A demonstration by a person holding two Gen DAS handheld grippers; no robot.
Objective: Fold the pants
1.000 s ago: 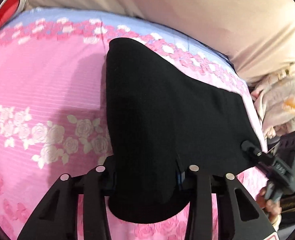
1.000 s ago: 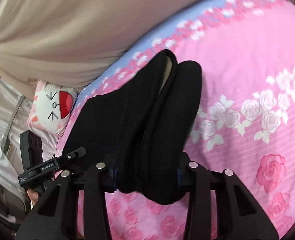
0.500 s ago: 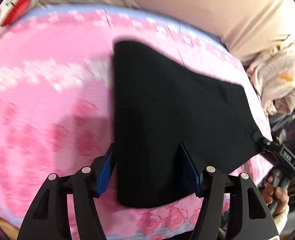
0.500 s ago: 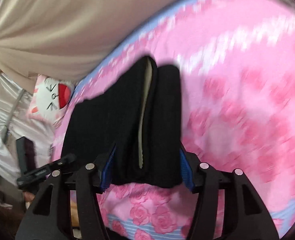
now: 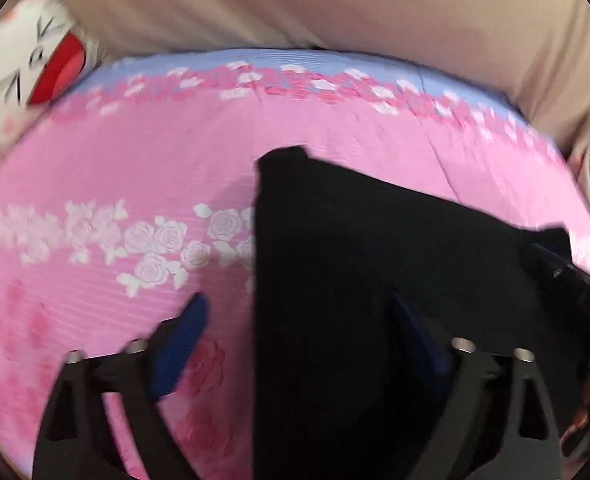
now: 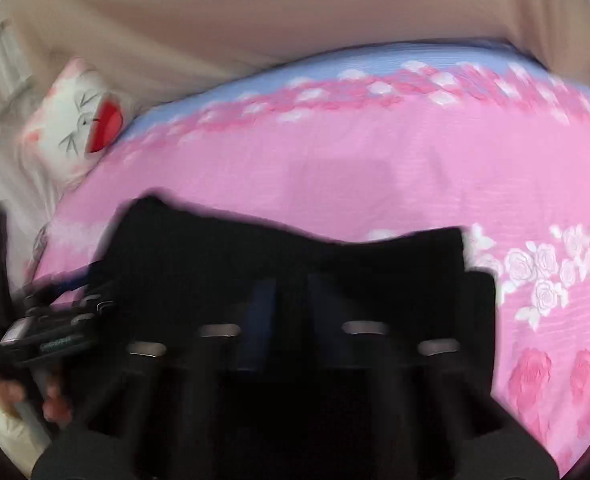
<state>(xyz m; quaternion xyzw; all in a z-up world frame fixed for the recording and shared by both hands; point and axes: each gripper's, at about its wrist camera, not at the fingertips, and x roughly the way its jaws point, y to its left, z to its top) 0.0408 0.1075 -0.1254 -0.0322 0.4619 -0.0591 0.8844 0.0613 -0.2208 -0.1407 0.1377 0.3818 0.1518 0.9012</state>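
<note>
Both grippers shift: left gripper (image 5: 295, 340) fingers have just spread wide, releasing the black pants (image 5: 375, 280). Right gripper (image 6: 291, 308) fingers have just closed; whether on cloth, blur hides. Fold on bed (image 5: 135, 168) likely laid.

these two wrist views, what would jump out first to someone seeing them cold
The black pants stand out first, a dark folded mass low on the bright pink rose-print bedspread. Next comes the white cat-face pillow with its red mouth, at the bed's far left corner against the beige curtain. The left hand-held gripper has just been opening and stands wide over the pants edge; the right hand-held gripper looks shut amid the fabric.
</note>
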